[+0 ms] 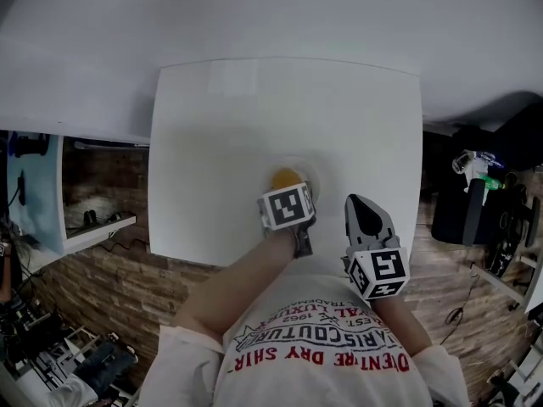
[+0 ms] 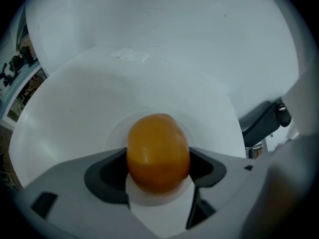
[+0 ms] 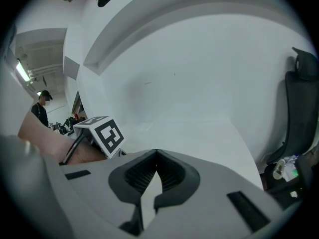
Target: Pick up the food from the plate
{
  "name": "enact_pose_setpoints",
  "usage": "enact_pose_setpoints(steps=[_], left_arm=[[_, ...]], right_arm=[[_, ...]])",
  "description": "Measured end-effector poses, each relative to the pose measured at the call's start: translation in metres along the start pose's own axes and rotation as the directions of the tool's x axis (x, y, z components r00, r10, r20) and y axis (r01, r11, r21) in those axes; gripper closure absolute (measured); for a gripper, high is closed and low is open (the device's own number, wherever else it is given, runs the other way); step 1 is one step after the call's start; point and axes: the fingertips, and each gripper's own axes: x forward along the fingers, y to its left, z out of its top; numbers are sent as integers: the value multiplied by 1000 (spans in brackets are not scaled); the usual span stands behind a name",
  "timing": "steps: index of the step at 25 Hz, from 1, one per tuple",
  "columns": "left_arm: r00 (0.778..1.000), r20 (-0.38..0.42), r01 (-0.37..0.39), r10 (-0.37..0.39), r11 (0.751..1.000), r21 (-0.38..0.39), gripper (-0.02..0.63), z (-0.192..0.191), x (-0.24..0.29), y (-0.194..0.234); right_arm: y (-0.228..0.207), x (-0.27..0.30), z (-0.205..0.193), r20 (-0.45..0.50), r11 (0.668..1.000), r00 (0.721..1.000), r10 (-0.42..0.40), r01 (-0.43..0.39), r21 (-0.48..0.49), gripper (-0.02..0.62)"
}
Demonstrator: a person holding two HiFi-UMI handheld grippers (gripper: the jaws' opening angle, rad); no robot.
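Note:
An orange, rounded piece of food (image 2: 158, 151) rests on a small white plate (image 2: 115, 131) on the white table (image 1: 212, 134). My left gripper (image 2: 158, 172) reaches over the near table edge and has the food between its two dark pads, which touch it on both sides. In the head view the food (image 1: 284, 177) shows just beyond the left gripper's marker cube (image 1: 287, 208). My right gripper (image 1: 363, 206) hovers at the table's near right edge, apart from the plate. Its jaws are shut with nothing between them (image 3: 155, 158).
A black chair (image 3: 300, 118) stands to the right of the table, beside bags and clutter (image 1: 479, 202). Shelving (image 1: 85, 202) lies to the left over a brick-pattern floor (image 1: 93, 287). A person stands far off (image 3: 42, 108) at the left.

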Motion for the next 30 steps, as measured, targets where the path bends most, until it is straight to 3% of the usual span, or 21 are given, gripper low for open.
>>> enact_pose_setpoints(steps=[7,10,14,19,24,26,30], left_arm=[[1000,18,-12,11,999,44,258,0,-2,3],[993,103,-61,49,992,114,258,12,-13,9],[980,198,-7,-27,986,169,258,24,-28,-6],[933,353,-26,-76,961,277,258,46,-69,-21],[847,505,-38,-165,930,366,258,57,-119,-39],[797,561,-25,-226,914,405,258,58,-140,-48],[671,662,-36,-335,877,480,258,60,-189,-63]], right_arm=[[-7,-5,1,5,1000,1000,-7,7,5,586],[-7,-9,3,14,1000,1000,-6,6,-2,586],[-6,-15,7,27,1000,1000,-11,11,-3,586],[7,-24,18,61,1000,998,5,-3,-21,586],[16,-40,43,138,999,990,7,-2,-37,586],[16,-45,53,166,999,986,3,6,-51,586],[16,-55,68,214,998,977,-9,23,-66,586]])
